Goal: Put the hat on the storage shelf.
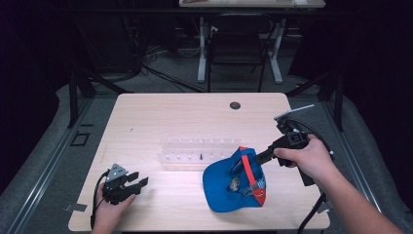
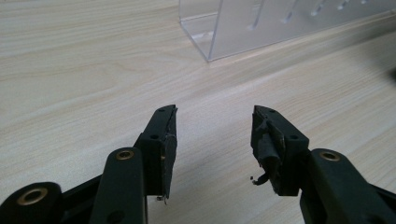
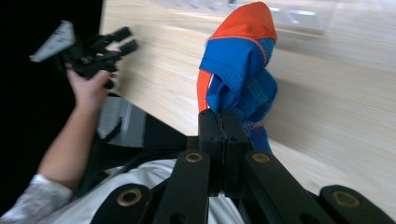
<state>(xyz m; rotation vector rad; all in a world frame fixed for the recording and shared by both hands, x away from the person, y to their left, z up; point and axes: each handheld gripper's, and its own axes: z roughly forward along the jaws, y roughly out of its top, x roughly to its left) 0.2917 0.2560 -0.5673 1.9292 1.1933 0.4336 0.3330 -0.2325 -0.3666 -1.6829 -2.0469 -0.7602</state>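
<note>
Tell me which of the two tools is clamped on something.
The right tool: its jaws are shut on the blue cap. The left tool rests open near the table's front-left corner, holding nothing.

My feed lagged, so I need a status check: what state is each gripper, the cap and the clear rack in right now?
Left gripper: open, jaws apart, holding nothing, low over the light wooden table.
Right gripper: shut on the cap's fabric.
Blue baseball cap with orange trim: crumpled, inside showing, one edge lifted, the rest on the table.
Clear plastic rack: standing on the table, untouched.
</note>
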